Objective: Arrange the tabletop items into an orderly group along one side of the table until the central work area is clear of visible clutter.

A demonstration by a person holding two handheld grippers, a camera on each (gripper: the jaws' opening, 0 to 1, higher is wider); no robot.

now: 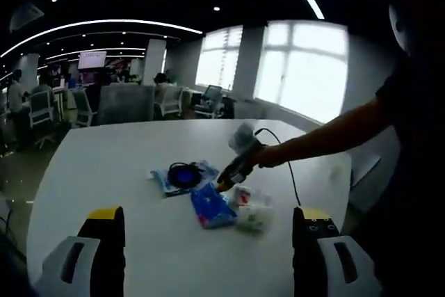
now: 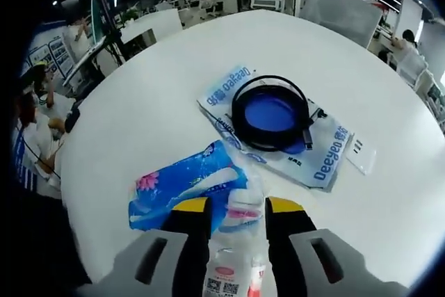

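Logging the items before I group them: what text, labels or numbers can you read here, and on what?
"oaseeo": blue print, twice, on the white and blue packet under the coiled black cable.
Small bottle between the right gripper's jaws: red logo and QR codes, too small to read.
Blue floral tissue pack: no readable words.
Wall screen: blurred.

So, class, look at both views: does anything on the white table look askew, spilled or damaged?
Nothing looks spilled or damaged. The blue packet, the coiled black cable on its printed bag and a small bottle between the right hand-held gripper jaws sit clustered mid-table, at mixed angles.
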